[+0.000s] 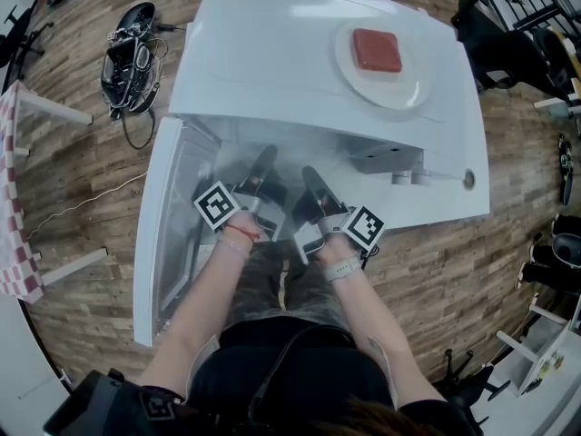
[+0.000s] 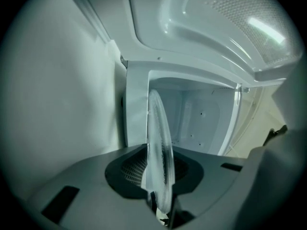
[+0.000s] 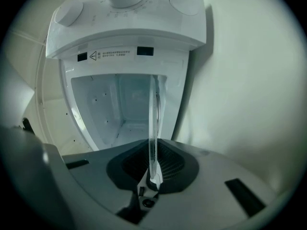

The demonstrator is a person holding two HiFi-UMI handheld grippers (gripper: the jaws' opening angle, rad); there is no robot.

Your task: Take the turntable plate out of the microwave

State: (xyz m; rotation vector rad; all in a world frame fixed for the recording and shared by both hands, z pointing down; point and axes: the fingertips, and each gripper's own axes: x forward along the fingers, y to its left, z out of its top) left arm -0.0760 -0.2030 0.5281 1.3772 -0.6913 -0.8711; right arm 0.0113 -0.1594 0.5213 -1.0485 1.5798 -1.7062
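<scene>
The microwave is white, the turntable plate clear and seemingly ribbed, the block red, the floor brown-planked.

Wood-plank floor spreads all around. A red-and-white checked cloth hangs at the left edge, near white furniture legs and a black cable tangle.

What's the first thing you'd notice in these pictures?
The left gripper and the right gripper both pinch the edge of a clear glass turntable plate at the mouth of the open white microwave. On top of it sits a white dish with a red block.
</scene>
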